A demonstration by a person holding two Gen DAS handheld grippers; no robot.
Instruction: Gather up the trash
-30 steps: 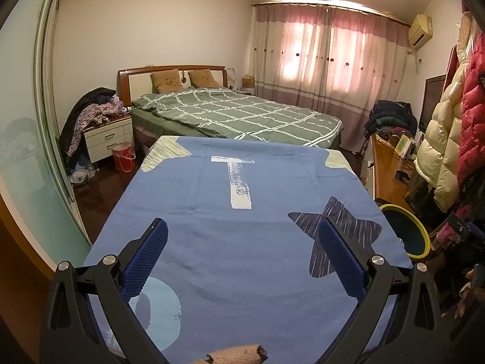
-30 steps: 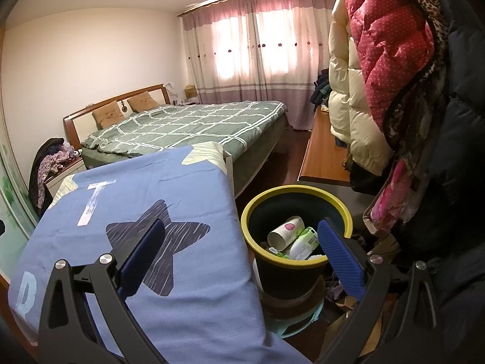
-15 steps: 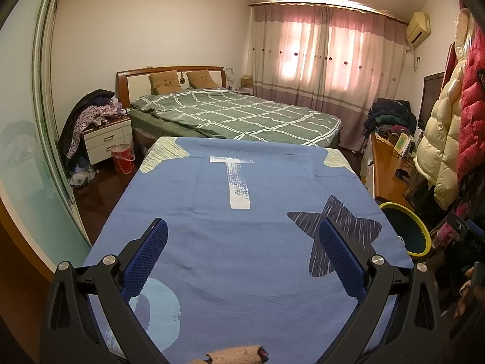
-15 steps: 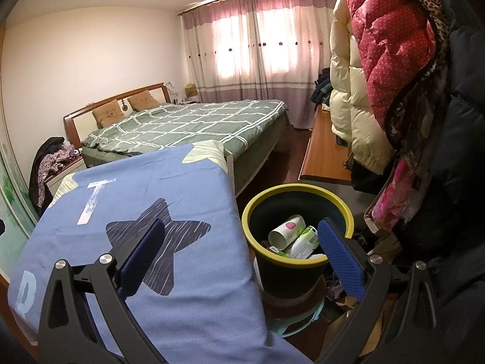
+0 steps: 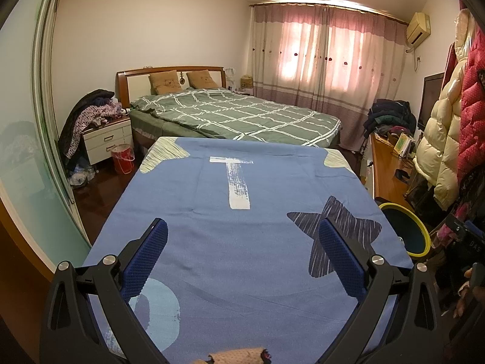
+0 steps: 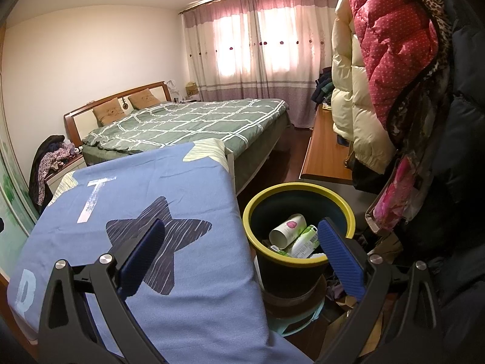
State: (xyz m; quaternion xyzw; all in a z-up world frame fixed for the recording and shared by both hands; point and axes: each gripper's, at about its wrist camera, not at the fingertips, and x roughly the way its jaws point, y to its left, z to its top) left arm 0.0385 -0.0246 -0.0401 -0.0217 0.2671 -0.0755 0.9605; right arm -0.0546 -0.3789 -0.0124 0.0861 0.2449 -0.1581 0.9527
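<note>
Both your claws gape wide and empty: left claw (image 5: pixel 242 261) over the bare blue tabletop (image 5: pixel 242 212), right claw (image 6: pixel 242 254) straddling its right edge and the bin (image 6: pixel 298 261). The trash, a cup (image 6: pixel 288 227) and a wrapper (image 6: pixel 304 241), already lies inside the bin. Swing the right claw carelessly and you risk clipping the rim and tipping it off its stool (image 6: pixel 298 318). The bin's bottom is hidden, and no loose trash shows on the tabletop.

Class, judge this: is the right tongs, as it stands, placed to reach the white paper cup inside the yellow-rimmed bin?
Probably yes: the right tongs are open, the yellow-rimmed bin is uncovered, and the white paper cup lies on top.
</note>
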